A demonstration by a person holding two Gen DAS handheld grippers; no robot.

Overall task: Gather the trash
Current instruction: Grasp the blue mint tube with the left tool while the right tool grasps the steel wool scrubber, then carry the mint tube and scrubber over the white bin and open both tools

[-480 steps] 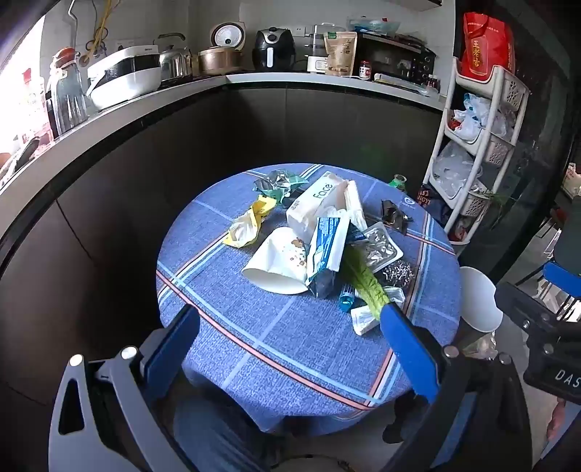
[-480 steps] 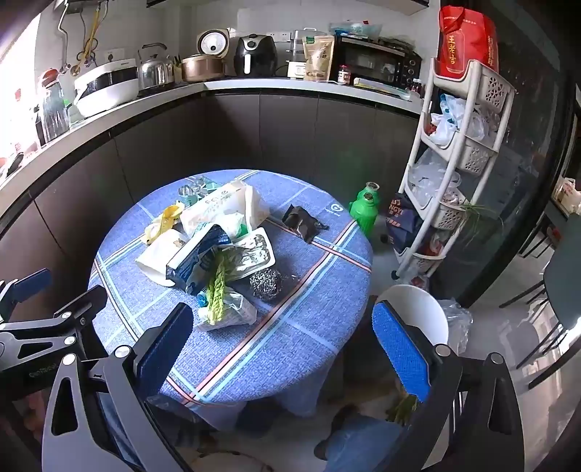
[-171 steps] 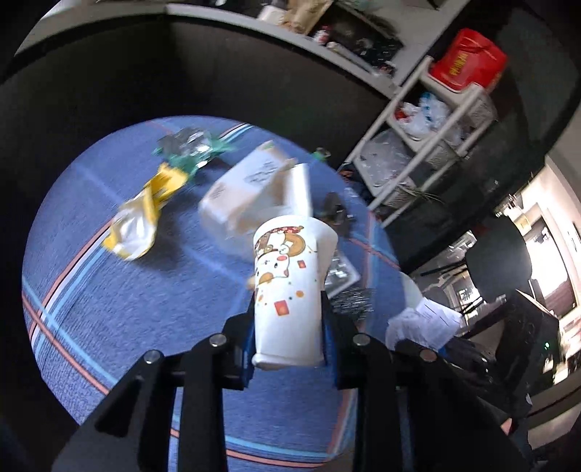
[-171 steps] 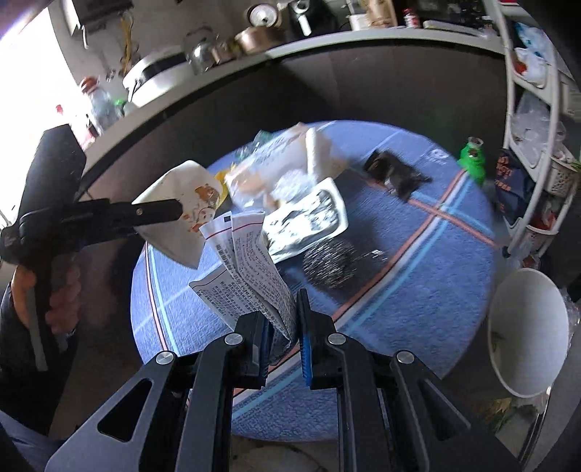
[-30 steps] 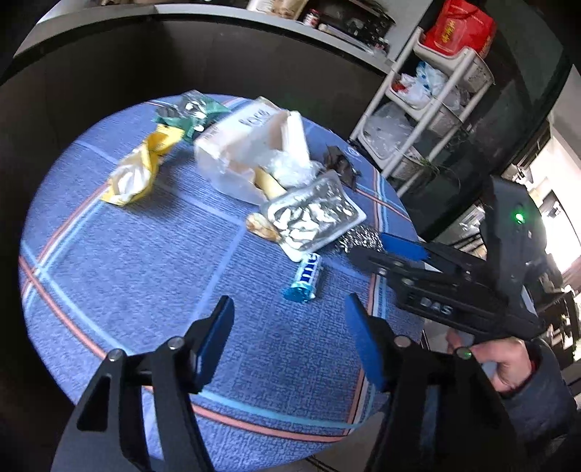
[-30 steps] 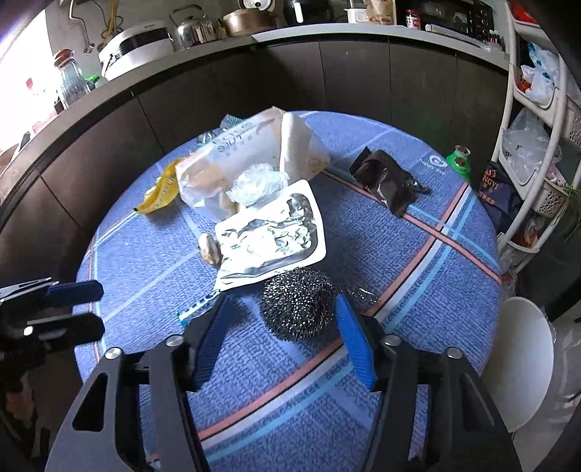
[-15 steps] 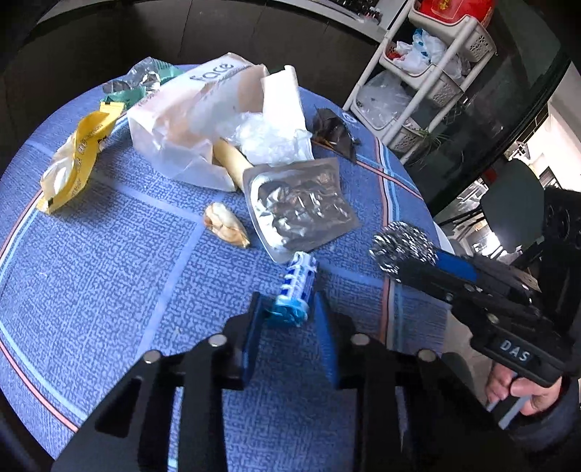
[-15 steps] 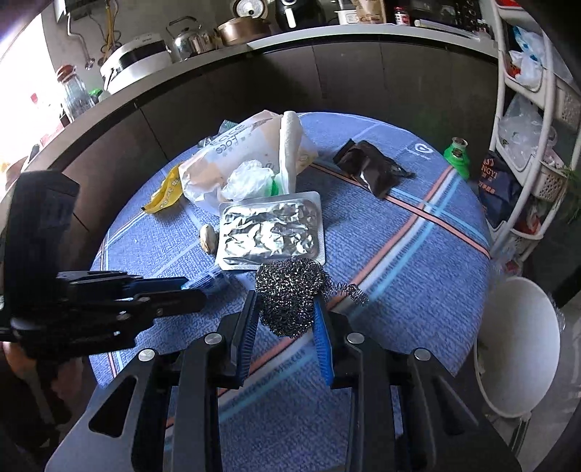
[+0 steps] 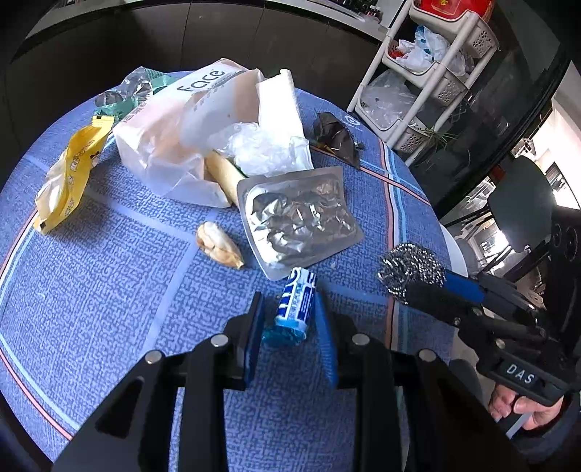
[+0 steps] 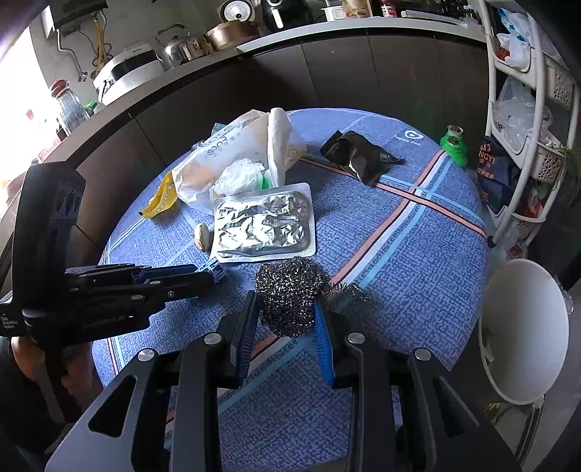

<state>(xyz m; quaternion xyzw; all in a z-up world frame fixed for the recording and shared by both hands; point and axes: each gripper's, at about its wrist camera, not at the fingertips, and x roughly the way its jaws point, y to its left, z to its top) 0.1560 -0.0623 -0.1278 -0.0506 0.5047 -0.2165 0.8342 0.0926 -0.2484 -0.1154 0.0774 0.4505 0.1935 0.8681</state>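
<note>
Item one: my left gripper (image 9: 288,319), jaws having just closed, is clenching a blue wrapper (image 9: 295,305) on the table (image 9: 109,290). Item two: my right gripper (image 10: 287,319) is clenching a steel scourer (image 10: 290,294), beside the foil tray (image 10: 263,221).

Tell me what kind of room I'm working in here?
Most likely a home kitchen or dining corner. A counter along the back wall carries a kettle and a rice cooker, a white storage rack stands beside it, and the litter lies on a round table with a blue cloth.
</note>
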